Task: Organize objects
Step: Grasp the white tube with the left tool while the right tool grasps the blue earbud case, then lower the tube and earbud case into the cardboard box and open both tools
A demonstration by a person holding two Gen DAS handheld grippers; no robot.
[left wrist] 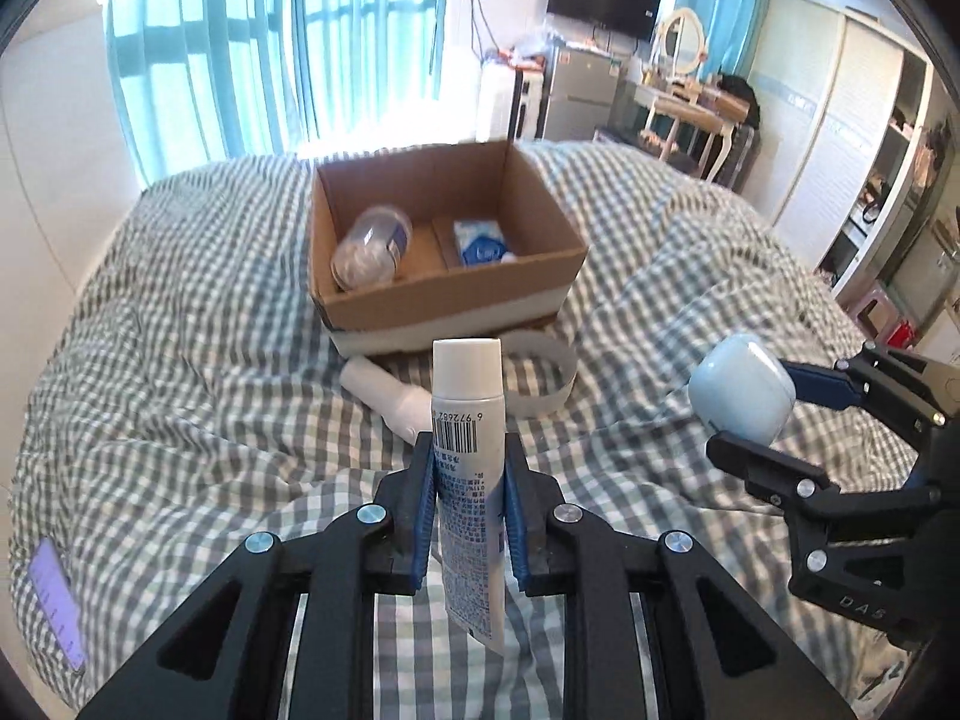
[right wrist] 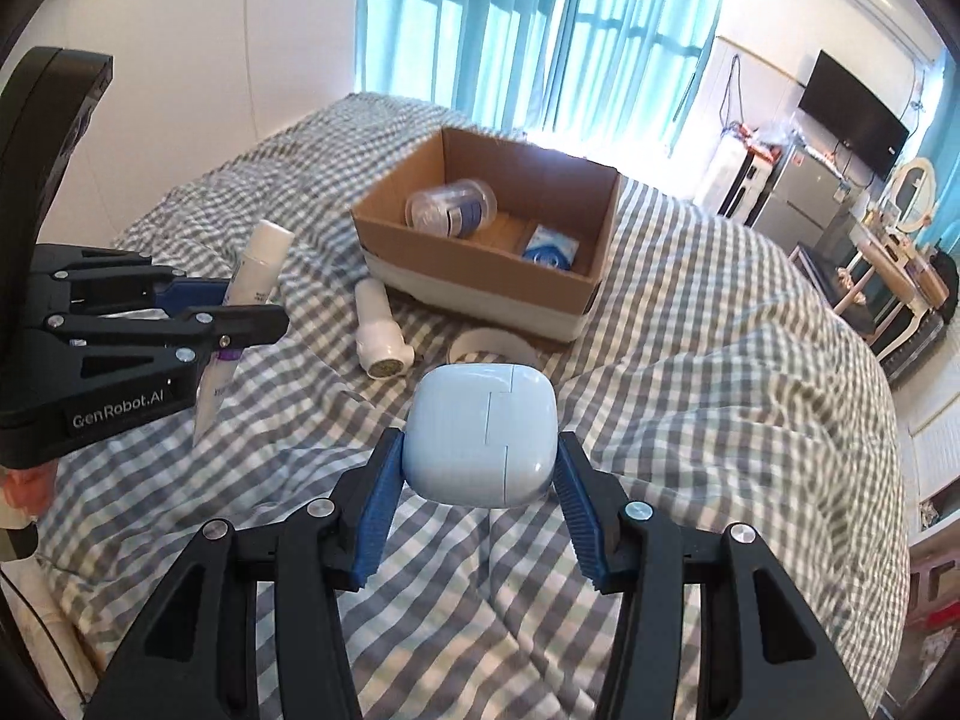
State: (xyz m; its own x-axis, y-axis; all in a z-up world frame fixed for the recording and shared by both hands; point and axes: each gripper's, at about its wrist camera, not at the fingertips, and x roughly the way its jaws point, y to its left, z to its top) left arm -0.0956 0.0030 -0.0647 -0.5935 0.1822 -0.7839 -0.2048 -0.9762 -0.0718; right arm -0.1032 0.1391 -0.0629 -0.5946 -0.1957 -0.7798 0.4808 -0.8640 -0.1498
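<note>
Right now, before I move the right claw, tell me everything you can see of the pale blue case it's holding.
The case is a small, pale blue, smooth, glossy box with rounded corners, plastic by the look of it. A thin seam runs down its face in a stepped line; it looks closed. The right claw grips it by two opposite sides with its blue pads, lifted above the checked bedcover. Nothing else touches it. The cardboard box lies ahead.

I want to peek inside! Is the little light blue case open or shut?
Shut. The light blue rounded case, pinched in the right gripper, shows only a thin lid seam, no gap.
</note>
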